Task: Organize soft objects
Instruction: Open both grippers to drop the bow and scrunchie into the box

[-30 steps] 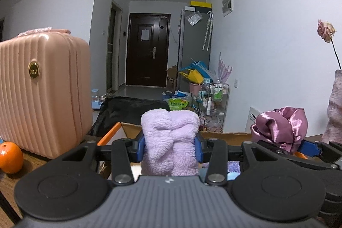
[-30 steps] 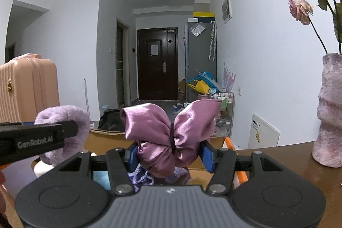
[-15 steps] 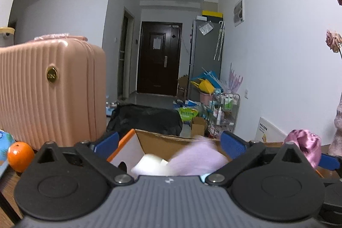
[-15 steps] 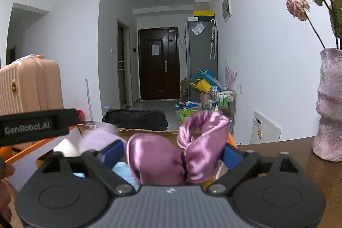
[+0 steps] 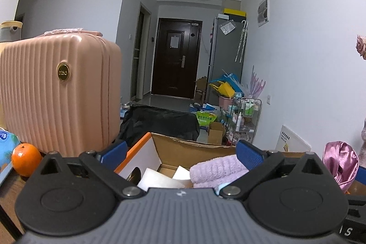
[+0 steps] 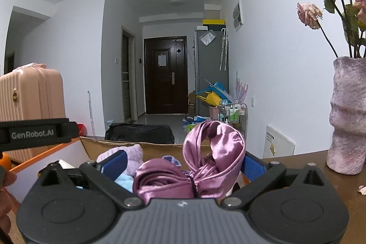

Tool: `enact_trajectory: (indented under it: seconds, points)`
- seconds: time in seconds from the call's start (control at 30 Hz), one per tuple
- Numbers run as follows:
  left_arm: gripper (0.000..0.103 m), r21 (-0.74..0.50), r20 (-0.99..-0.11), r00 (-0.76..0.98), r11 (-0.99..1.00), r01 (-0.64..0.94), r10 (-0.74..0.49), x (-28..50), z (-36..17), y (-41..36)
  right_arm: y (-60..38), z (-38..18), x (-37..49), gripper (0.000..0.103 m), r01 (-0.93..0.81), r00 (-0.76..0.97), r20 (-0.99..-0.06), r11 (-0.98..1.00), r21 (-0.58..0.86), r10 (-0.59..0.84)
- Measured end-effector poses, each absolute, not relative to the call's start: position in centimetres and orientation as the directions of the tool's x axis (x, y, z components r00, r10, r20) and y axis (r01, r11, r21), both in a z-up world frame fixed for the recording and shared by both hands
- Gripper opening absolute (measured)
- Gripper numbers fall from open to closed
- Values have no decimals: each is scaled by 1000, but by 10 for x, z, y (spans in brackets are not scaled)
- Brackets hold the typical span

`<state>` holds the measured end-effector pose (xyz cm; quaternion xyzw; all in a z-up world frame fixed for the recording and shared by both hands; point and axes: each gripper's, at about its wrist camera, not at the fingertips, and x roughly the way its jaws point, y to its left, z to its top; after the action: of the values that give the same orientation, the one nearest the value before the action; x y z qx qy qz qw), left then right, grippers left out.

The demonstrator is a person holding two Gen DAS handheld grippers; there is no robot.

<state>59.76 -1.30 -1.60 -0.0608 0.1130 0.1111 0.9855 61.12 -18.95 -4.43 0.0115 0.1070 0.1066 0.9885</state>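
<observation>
The lilac fleece cloth point(image 5: 217, 169) lies in the cardboard box point(image 5: 183, 148), and your left gripper point(image 5: 181, 152) hangs right over it with its jaws spread as wide as they go. The right blue pad point(image 5: 248, 156) sits just beside the cloth's top edge; whether it brushes the fleece, you can't tell from here. The left pad is well clear of it. Nothing is pinched.

Over to your right gripper point(image 6: 183, 162): jaws just as wide, and the purple satin scrunchie point(image 6: 199, 166) sits loose between them, above the same box. Its satin loop leans up against the right-hand pad point(image 6: 251, 166), but the pads are not squeezing it. Beside it in the box, the fleece shows again, next to a pale blue cloth point(image 6: 123, 180).

Count with me: two grippers, both wide open. One box, holding one fleece cloth, one scrunchie, one pale blue cloth and a couple of white items point(image 5: 157, 178) too hidden to name.

Moving out from the box: one pink ribbed suitcase point(image 5: 59, 93) to its left, one orange point(image 5: 26, 162) left of that. To the right of the box, one mauve vase point(image 6: 347, 116) on the wooden table point(image 6: 340, 184), holding wilted roses point(image 6: 308, 15). Behind the box, one black bag point(image 5: 160, 121) lies on the floor.
</observation>
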Motion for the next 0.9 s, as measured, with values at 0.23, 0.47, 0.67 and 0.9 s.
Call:
enact_trajectory:
  seconds: [0.23,0.47,0.67,0.9]
  points:
    - [103,-86,-236,951,971,-223,197,584,-17,-9,-196,-44,601,103,-200,960,-189,978,54,207]
    - [103,-68,-240,951,973,-219,197,570,-16,-6,-201,-42,587,103,-189,966,-170,981,45,194]
    - [103,-66,-246,950,975,-213,191,555,-15,-3,-203,-41,570,103,-193,969,-153,981,35,196]
    - [103,-66,-251,950,975,-210,188,534,-15,-1,-203,-41,543,103,-199,970,-138,980,13,199]
